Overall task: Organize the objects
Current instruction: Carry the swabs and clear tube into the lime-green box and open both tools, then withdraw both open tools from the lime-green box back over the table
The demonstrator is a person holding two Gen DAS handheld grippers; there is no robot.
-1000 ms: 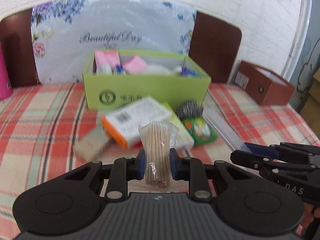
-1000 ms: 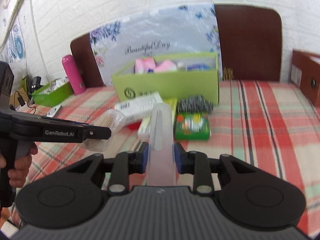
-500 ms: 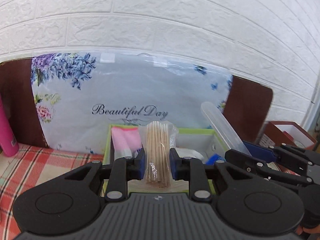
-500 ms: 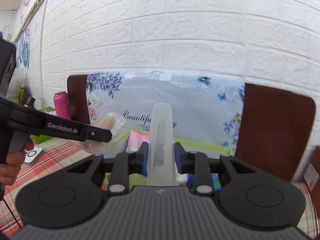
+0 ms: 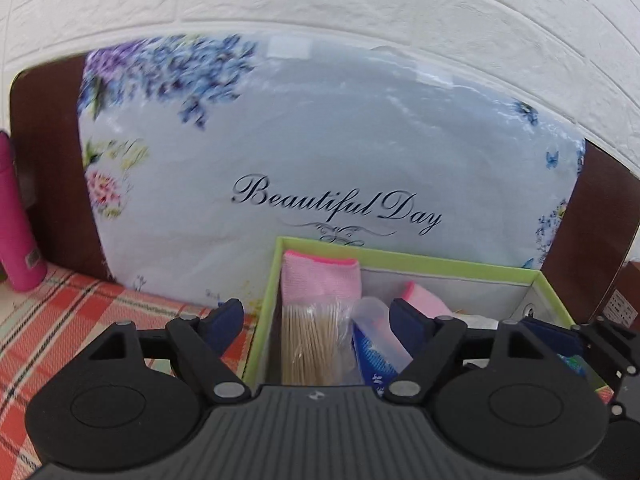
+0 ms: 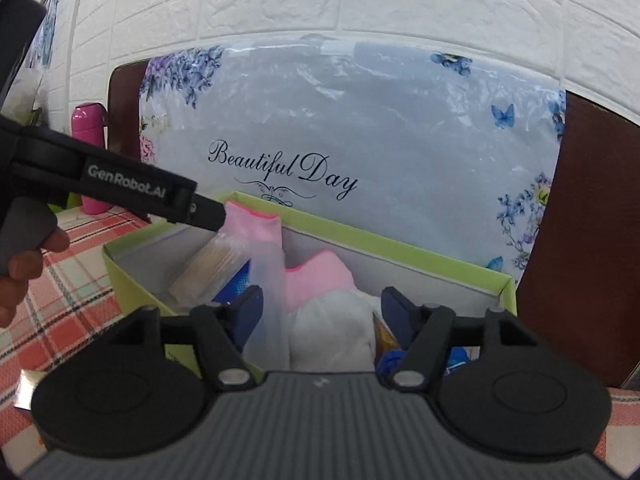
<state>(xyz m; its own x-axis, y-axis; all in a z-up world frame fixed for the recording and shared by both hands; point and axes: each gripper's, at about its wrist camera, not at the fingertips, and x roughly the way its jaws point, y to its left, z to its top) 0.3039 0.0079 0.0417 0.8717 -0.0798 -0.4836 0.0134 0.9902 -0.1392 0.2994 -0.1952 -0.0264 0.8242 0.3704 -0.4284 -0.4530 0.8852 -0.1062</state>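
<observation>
Left wrist view: the left gripper hangs over the near left part of the green box, its jaws opening and standing wide apart. The bag of wooden sticks lies between the jaws, inside the box, with clear gaps to both pads; nothing is gripped. Just right of the sticks lies the clear plastic case, resting over a blue packet. A pink cloth stands against the far left wall of the box, and a second pink cloth sits to its right. The right gripper enters at the right edge, over the box.

Right wrist view: the right gripper is over the near side of the green box, its jaws opening. The clear plastic case leans beside the left pad; whether it touches that pad cannot be told, and the right pad is well clear of it. A white bundle lies between the jaws, lower in the box. The left gripper, held by a hand, reaches over the left end of the box above the bag of wooden sticks.

Behind the box stands a floral package against a white brick wall. A pink bottle stands far left on the plaid tablecloth.
</observation>
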